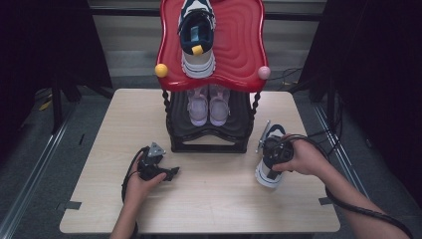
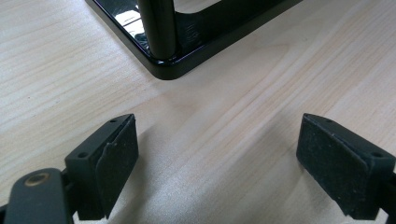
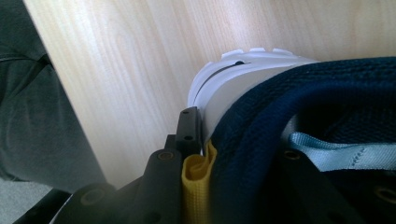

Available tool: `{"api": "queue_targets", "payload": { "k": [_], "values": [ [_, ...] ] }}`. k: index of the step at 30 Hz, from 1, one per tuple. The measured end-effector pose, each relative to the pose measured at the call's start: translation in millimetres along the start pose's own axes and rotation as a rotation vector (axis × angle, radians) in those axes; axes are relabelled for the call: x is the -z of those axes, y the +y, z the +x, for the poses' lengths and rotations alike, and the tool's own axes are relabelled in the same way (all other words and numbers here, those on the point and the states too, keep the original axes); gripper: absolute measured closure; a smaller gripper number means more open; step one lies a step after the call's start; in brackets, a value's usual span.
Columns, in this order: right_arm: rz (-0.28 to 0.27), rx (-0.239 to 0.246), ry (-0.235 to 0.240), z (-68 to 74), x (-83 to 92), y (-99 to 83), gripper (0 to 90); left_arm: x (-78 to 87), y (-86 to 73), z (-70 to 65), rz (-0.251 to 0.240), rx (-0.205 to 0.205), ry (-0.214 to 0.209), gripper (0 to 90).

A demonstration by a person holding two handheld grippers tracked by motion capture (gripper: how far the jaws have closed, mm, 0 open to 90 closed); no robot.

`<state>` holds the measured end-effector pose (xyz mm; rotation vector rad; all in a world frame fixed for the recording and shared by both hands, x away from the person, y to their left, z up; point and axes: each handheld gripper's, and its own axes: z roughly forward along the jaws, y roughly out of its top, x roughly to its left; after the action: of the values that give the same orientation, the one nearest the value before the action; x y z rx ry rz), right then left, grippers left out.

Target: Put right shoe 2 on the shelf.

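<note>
**One shoe up, its partner in hand**

We hold the navy sneaker (image 1: 269,169) by its heel with our right gripper (image 1: 276,152), one jaw outside against the yellow pull tab (image 3: 198,186) and one inside the collar, both pressed tight on the heel wall. That grip, we judge, keeps the shoe from swinging. It sits over the right front part of the table (image 1: 209,204), just beside the shoe rack (image 1: 209,142), probably bound for the free spot on the red top shelf (image 1: 244,45) next to its matching sneaker (image 1: 197,35). A pink pair (image 1: 209,105) fills the black lower shelf. Our left gripper (image 1: 161,172) waits low over the table near the rack's front left corner, jaws wide apart and holding nothing, leaving the other hand room.
</note>
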<state>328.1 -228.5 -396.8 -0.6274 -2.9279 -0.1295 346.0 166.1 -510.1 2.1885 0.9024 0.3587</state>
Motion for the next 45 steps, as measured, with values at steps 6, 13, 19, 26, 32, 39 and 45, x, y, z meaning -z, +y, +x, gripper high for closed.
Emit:
{"api": "queue_targets", "payload": {
  "k": [6, 13, 19, 26, 32, 39, 45],
  "values": [
    [-0.01, 0.021, 0.0, 2.0, 23.6, -0.5, 72.5, -0.3, 0.0, -0.2, -0.006, 0.003, 0.002, 12.4],
    [-0.045, 0.025, 0.019, 5.1, 52.5, 1.8, 72.5, -0.3, 0.1, -0.2, -0.006, 0.003, 0.002, 12.4],
    [-0.045, 0.023, -0.005, 7.2, 77.5, 5.4, 72.4, -0.1, 0.1, 0.0, -0.004, 0.003, 0.0, 12.3],
    [-0.036, 0.058, -0.03, 8.9, 112.9, 9.1, 72.5, 0.0, 0.1, 0.2, -0.003, 0.002, 0.0, 12.3],
    [-0.055, 0.071, -0.055, 13.5, 149.9, 10.4, 72.6, -0.1, 0.1, 0.1, -0.004, 0.003, 0.0, 12.3],
    [-0.053, 0.079, -0.098, 18.9, 189.8, 10.5, 72.5, 0.2, 0.1, 0.3, 0.001, -0.001, -0.002, 12.4],
    [-0.057, 0.095, -0.137, 24.0, 224.3, 12.4, 72.5, 0.0, 0.0, 0.3, -0.001, -0.001, -0.001, 12.4]
  ]
}}
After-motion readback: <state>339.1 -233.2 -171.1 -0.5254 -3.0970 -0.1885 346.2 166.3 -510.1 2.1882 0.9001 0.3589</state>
